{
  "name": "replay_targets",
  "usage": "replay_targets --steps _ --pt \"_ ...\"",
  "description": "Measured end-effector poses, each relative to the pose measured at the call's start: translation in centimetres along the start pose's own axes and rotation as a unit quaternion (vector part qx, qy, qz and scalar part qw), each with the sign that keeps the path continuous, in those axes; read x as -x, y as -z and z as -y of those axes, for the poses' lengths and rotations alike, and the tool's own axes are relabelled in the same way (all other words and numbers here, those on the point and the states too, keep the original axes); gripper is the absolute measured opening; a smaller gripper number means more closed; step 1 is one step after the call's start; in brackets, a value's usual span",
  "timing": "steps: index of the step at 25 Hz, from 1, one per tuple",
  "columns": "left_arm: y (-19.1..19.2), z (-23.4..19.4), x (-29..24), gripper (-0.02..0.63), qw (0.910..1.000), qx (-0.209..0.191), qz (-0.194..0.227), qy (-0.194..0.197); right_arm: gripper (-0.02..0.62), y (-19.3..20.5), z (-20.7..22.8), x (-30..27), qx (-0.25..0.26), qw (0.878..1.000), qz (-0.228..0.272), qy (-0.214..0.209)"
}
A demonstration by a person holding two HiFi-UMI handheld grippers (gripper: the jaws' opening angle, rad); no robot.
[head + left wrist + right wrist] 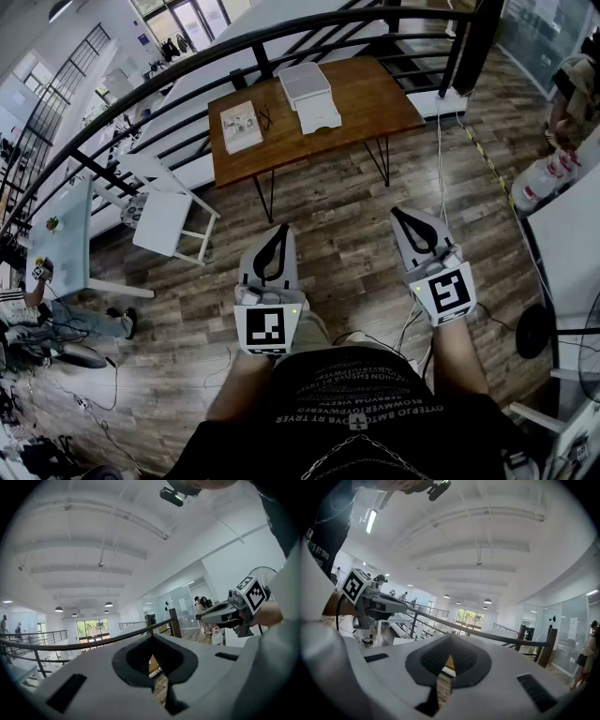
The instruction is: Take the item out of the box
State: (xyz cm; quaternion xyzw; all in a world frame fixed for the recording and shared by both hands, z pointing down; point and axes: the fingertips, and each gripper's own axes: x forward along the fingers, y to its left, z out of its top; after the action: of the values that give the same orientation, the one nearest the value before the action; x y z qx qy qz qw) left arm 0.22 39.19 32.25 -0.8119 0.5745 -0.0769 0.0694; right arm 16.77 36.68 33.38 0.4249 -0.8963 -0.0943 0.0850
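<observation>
Pointing level ahead of the person, the left gripper (278, 229) and the right gripper (397, 212) both have their jaws closed tip to tip. Nothing is caught between the pads and neither tool touches anything. They hang side by side, apart from each other, above the plank floor (337, 234). The white box (306, 84) sits well ahead of both on the wooden table (375, 94), near a booklet (241, 127). Its contents cannot be made out.

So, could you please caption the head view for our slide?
Left tongs and right tongs held level, shut and empty, with the white box on the wooden table ahead.
</observation>
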Motion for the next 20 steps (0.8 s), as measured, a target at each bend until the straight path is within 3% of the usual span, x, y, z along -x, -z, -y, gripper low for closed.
replay_targets --steps 8,14,17,20 --pt "0.0 -2.8 -1.6 0.005 0.9998 -0.009 0.018 0.002 -0.005 -0.2 -1.3 -3.6 -0.011 1.000 -0.006 -0.017" --pt "2.0 -5.3 -5.8 0.005 0.9999 -0.002 0.009 0.011 -0.004 2.0 -0.6 -8.0 -0.018 0.999 -0.031 -0.012" --pt "2.8 -6.7 -8.4 0.006 0.9997 0.009 0.004 0.021 0.059 2.8 0.3 -10.5 -0.020 0.999 -0.045 -0.014" --pt "4.2 -7.9 -10.5 0.006 0.9992 0.019 -0.011 0.032 0.075 3.4 0.8 -12.9 -0.023 0.998 -0.055 -0.013"
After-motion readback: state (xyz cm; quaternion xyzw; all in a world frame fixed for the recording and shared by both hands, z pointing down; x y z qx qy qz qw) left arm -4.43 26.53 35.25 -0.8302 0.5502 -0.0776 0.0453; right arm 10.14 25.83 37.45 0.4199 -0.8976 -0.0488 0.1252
